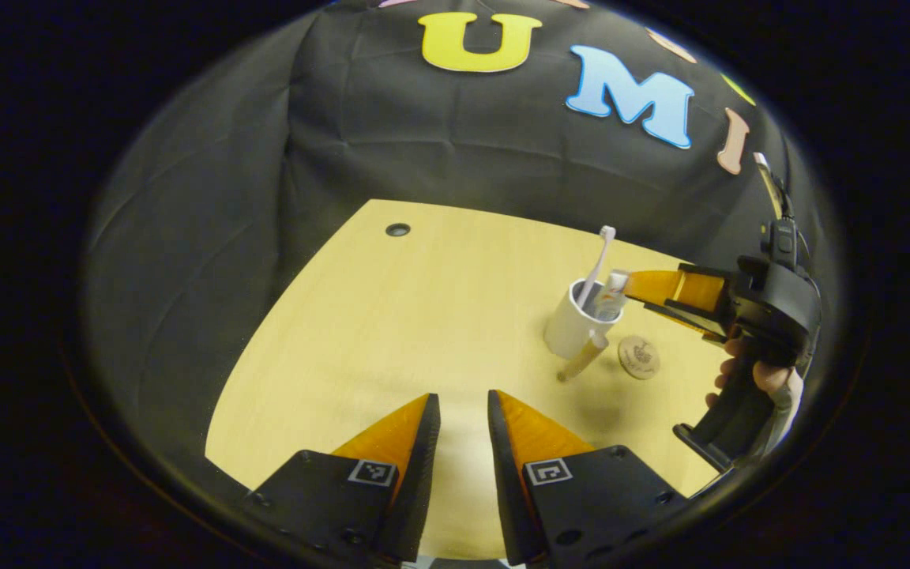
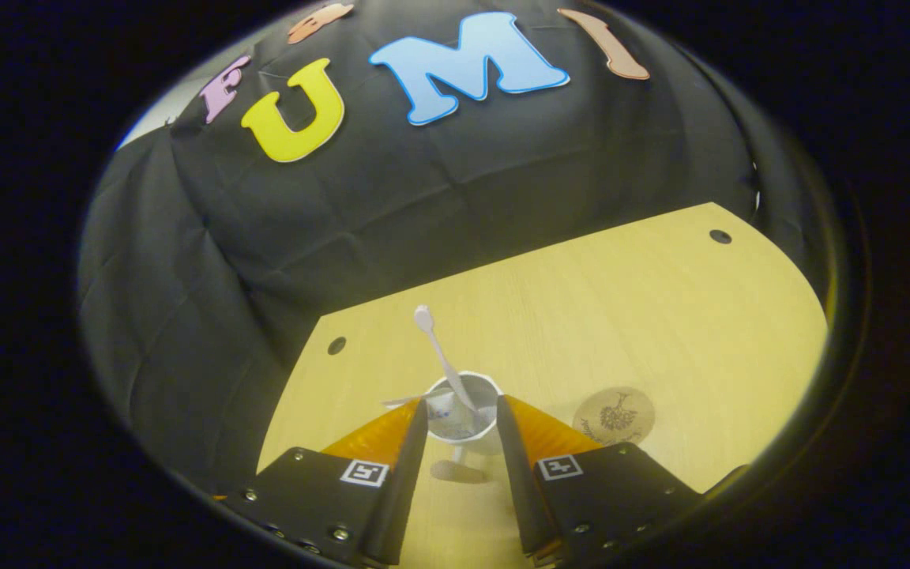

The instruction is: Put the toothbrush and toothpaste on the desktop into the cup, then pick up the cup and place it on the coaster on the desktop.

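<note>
Progress of the task, seen from both grippers. The white cup [image 1: 577, 320] stands on the wooden desktop [image 1: 392, 332]; the toothbrush [image 1: 599, 261] leans upright inside it, bristle head above the rim, and the toothpaste tube [image 1: 611, 294] sits in the cup beside it, its top also above the rim; the loading stage therefore appears complete. The round coaster [image 1: 638, 357] lies bare on the desktop just beside the cup, apart from it; the final placement is judged still to be done.

The right gripper [image 2: 459, 415], held by a hand [image 1: 755, 378] seen in the left gripper view, is at the cup's rim; in the right gripper view its two orange fingers [image 2: 388, 431] flank the cup [image 2: 464, 411] on either side, the toothbrush [image 2: 443, 356] rising between them; whether both press on the wall cannot be told, so its grip is left undecided. The coaster [image 2: 614, 414] lies to the right of that gripper's fingers.

The left gripper [image 1: 463, 415] hovers well apart from the cup, over bare desktop; its fingers stand slightly parted and grasp nothing.

Remaining, by judgement: secure the cup, lift it without tipping its tall contents, and set it centred on the coaster.
</note>
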{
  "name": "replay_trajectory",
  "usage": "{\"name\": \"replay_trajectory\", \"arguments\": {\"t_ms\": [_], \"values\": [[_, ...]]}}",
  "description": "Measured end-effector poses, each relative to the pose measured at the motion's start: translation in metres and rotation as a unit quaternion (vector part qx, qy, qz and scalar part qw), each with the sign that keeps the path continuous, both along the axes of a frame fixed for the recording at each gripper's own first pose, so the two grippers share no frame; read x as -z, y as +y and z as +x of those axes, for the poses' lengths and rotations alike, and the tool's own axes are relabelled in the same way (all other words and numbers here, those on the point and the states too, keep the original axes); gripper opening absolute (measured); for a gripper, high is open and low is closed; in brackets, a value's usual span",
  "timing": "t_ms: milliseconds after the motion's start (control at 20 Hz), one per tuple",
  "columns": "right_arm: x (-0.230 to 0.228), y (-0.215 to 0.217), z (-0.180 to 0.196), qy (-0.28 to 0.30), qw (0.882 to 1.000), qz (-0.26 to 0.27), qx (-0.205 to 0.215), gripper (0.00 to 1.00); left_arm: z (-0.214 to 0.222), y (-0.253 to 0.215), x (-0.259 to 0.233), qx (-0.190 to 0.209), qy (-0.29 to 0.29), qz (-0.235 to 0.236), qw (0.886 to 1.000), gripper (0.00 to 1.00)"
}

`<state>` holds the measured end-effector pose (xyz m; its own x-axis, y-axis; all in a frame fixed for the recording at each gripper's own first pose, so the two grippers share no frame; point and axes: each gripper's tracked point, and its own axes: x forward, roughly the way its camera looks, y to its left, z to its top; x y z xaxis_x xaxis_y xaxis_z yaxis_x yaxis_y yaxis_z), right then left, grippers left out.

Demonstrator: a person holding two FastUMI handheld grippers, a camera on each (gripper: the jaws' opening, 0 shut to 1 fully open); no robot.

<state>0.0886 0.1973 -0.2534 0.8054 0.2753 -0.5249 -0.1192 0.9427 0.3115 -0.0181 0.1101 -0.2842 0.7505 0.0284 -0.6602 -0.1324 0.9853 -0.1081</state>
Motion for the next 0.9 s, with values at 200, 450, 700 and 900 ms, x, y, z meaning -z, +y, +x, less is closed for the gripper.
{"name": "replay_trajectory", "arguments": {"t_ms": [200, 450, 700, 900], "values": [[-0.013, -0.018, -0.012, -0.008, 1.0, 0.001, 0.003, 0.54, 0.017, -0.022, -0.006, 0.022, -0.008, -0.008, 1.0, 0.45], [-0.013, -0.056, -0.025, -0.004, 1.0, 0.0, 0.027, 0.54, 0.038, -0.059, -0.004, 0.069, 0.001, -0.034, 0.997, 0.46], [-0.007, -0.107, -0.042, 0.008, 0.997, 0.008, 0.073, 0.54, 0.055, -0.096, 0.007, 0.126, 0.024, -0.053, 0.99, 0.53], [-0.001, -0.155, -0.063, 0.016, 0.993, 0.018, 0.119, 0.54, 0.074, -0.112, 0.027, 0.15, 0.066, -0.039, 0.986, 0.63]]}}
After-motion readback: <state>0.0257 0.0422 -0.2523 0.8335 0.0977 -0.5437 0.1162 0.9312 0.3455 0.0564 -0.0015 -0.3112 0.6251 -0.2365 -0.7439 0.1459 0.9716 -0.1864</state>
